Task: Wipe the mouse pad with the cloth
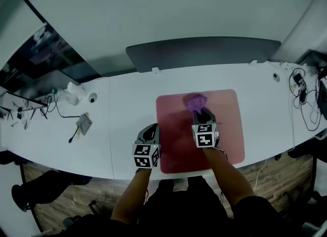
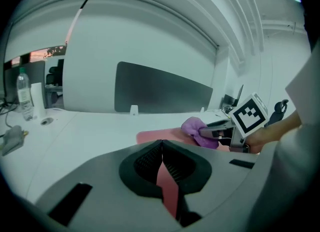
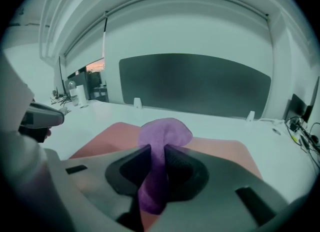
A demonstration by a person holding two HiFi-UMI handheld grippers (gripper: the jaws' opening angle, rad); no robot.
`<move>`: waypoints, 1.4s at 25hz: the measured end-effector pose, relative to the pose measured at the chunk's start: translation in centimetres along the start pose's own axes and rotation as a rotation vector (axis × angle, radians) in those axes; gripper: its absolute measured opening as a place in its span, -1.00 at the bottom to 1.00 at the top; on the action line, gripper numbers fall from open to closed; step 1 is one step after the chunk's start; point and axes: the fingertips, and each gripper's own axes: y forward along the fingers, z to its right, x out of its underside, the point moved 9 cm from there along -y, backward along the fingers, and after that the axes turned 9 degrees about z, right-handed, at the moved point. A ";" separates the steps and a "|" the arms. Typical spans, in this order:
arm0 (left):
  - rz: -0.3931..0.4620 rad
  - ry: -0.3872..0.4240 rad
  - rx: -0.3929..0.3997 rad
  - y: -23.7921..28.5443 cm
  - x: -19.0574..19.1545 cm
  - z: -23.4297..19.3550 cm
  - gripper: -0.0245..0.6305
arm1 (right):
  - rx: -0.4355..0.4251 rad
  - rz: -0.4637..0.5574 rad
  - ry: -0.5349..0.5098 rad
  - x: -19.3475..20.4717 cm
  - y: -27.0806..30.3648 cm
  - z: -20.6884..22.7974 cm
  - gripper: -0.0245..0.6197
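Setup is a long white tabletop (image 1: 127,113), smooth and glossy with a curved front edge, and a dark grey matte divider panel (image 1: 204,52) standing along the back, straight ahead of both tongs. Plain pale walls behind that, and a wood-plank floor (image 1: 276,174) shows under the front edge. The mouse pad (image 1: 225,128) is a flat pinkish-red rounded square lying directly under the right tongs (image 3: 155,150), with its left edge reaching under the left tongs (image 2: 161,145). The cloth (image 1: 195,101) is a soft purple rag, kind of fleecy. It's pinched between the right tongs' ribbed black pads, with a bunched lump poking out past the tips and sitting on the far half of the pad, and a tail hanging down behind the pads. The left tongs are clenched tip to tip with nothing in them, hanging over the pad's left edge, just beside the right tongs. Way off to the left of the left tongs there's a clear plastic bottle (image 2: 22,96). Far right of the right tongs is a tangle of black cables (image 1: 306,103).
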 end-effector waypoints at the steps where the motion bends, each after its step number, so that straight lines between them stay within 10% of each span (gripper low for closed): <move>1: 0.004 -0.006 -0.013 -0.4 0.1 -0.6 -0.86 | -0.018 -0.003 -0.004 0.0 0.2 -1.0 -0.66; 18: -0.007 -0.015 -0.090 -5.7 2.2 -7.3 -0.86 | -0.177 -0.081 -0.085 0.6 1.9 -14.9 -0.66; 35: -0.035 -0.010 -0.055 -4.5 2.6 -6.5 -0.86 | -0.116 -0.137 -0.112 1.9 2.8 -13.3 -0.66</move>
